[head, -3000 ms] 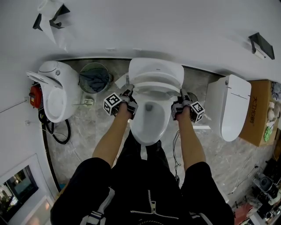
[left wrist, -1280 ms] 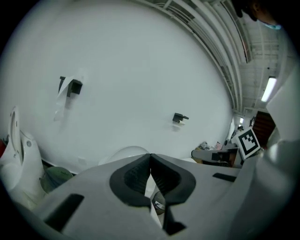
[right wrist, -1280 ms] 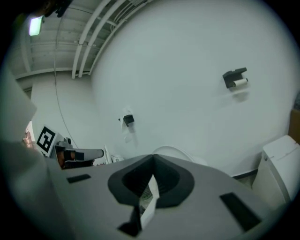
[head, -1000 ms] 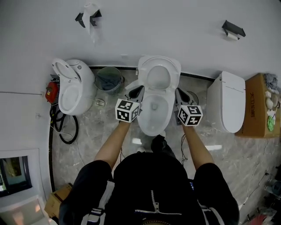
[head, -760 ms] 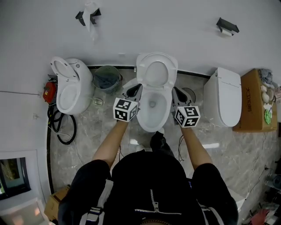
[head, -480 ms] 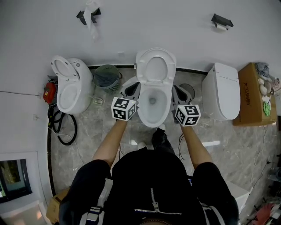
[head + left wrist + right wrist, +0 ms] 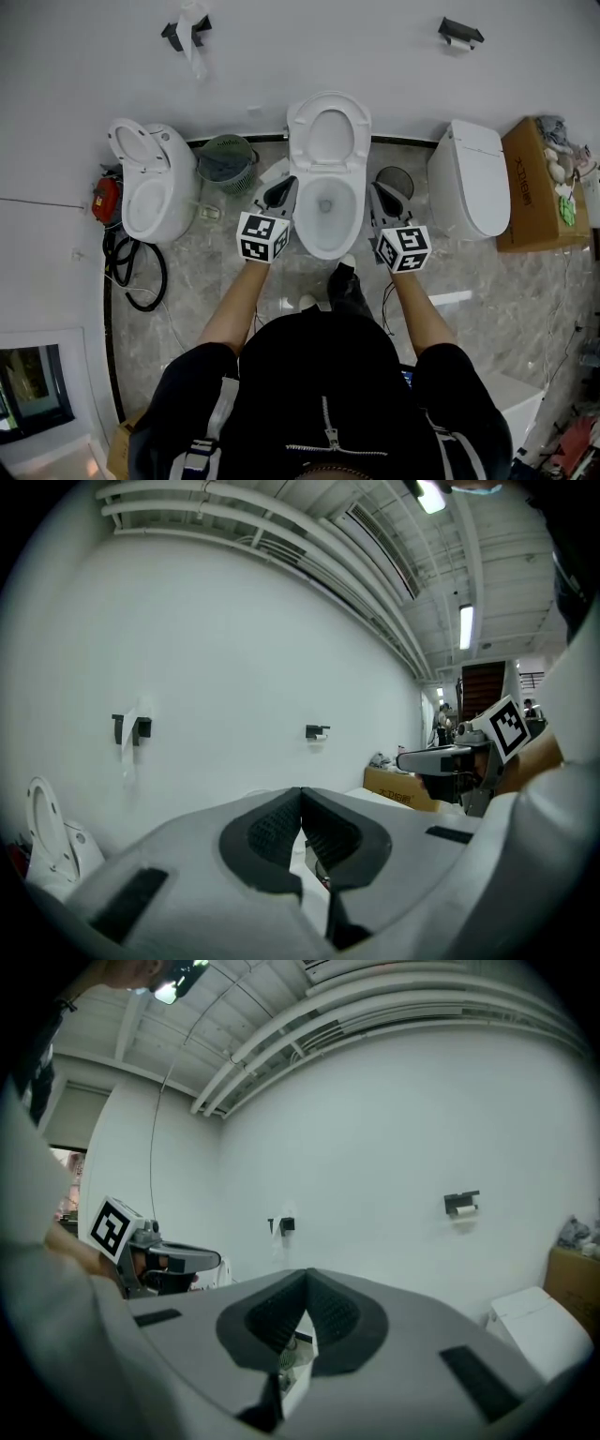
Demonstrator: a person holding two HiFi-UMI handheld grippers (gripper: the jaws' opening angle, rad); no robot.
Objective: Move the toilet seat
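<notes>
Head view, looking steeply down: the toilet seat (image 7: 295, 131) stands raised upright at the back of the middle toilet bowl (image 7: 325, 225), close against the white wall. It is a smooth, glossy white oval ring; its long axis runs from the hinge at the back of the bowl up along the wall, and its open face looks toward the person. The bowl below is open, also glossy white, rounded at the front.

The person stands facing the bowl with both bare forearms stretched forward, 1 on each side of it. The left gripper (image 7: 287, 186) sits just beside the bowl's left rim and the right gripper (image 7: 375, 189) just beside its right rim, neither touching the seat. Both point toward the wall, roughly level, each carrying a black-and-white marker cube near the hand.

In the left gripper view, the left gripper (image 7: 302, 806) has its 2 dark, ribbed pads pressed together with nothing between them. In the right gripper view, the right gripper (image 7: 306, 1288) is likewise pressed together and empty.

The floor (image 7: 216, 272) is grey veined stone tile. A green mesh waste basket (image 7: 223, 159) stands left of the bowl.
</notes>
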